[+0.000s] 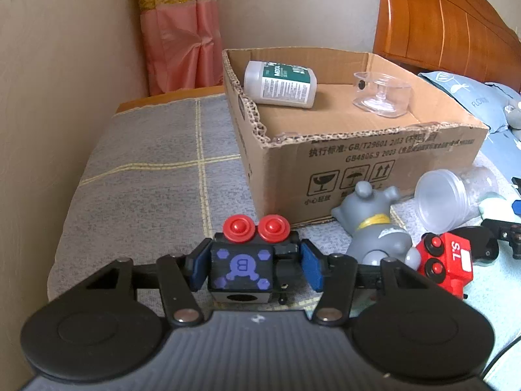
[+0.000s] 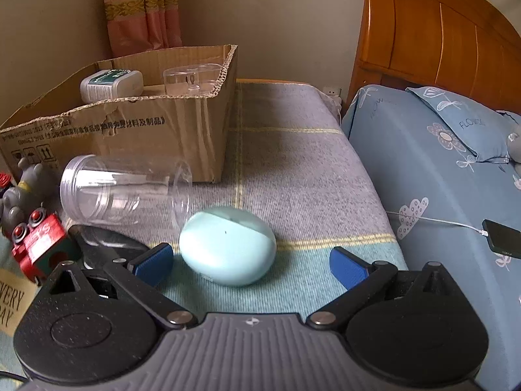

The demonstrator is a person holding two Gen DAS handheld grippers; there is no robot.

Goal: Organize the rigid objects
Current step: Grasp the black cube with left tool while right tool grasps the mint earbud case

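My left gripper (image 1: 255,268) is shut on a black toy block (image 1: 240,268) with purple marks and two red knobs, held above the blanket in front of the cardboard box (image 1: 374,159). The box holds a white bottle with a green label (image 1: 280,84) and a clear plastic cup (image 1: 382,94). My right gripper (image 2: 252,265) is open, its blue pads on either side of a pale blue egg-shaped case (image 2: 228,244) that lies on the blanket. A clear jar (image 2: 125,192) lies on its side beside it.
A grey mouse figure (image 1: 374,228) and a red toy block (image 1: 446,260) lie right of the box front. The box also shows in the right wrist view (image 2: 130,130). A blue pillow (image 2: 456,123), a phone on its cable (image 2: 503,239) and the wooden headboard (image 2: 439,32) are on the right.
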